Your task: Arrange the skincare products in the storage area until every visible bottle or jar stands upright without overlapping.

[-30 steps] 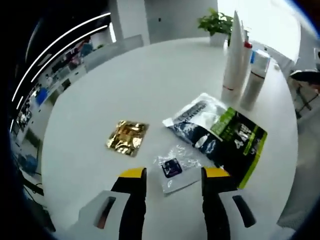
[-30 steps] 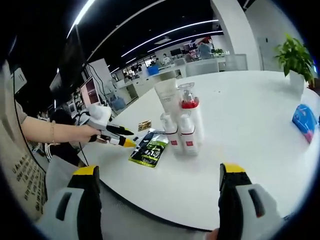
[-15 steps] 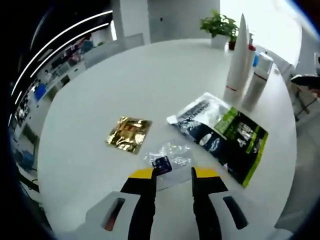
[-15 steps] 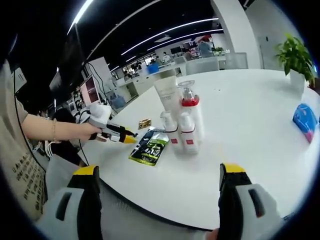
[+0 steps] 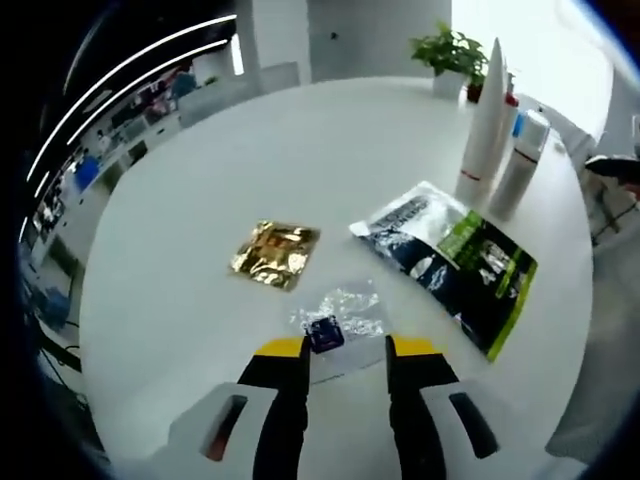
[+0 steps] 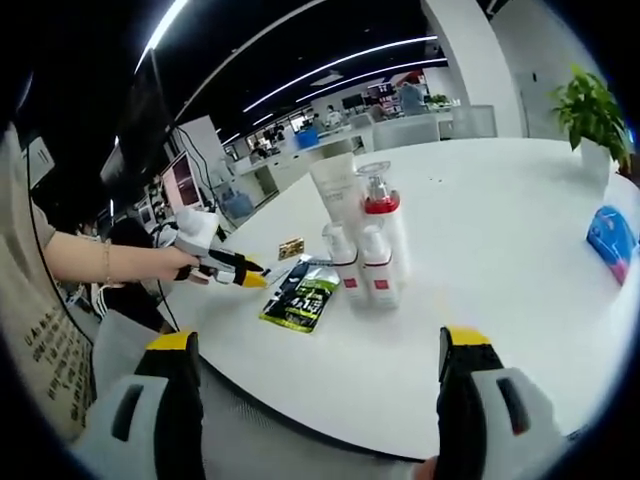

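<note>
Skincare bottles [image 6: 362,245] are standing upright mid-bench, touching. We are closing our left gripper [image 5: 345,347] on a clear sachet [image 5: 338,322], grip uncertain; our right gripper [image 6: 318,350] is hanging wide open, empty. We judge the slippery sachet could slide free.

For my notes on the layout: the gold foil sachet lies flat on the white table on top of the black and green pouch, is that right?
Not quite. The gold foil sachet does lie flat on the white table, but apart from the black and green pouch, with bare table between them. The left gripper view shows this.
</note>
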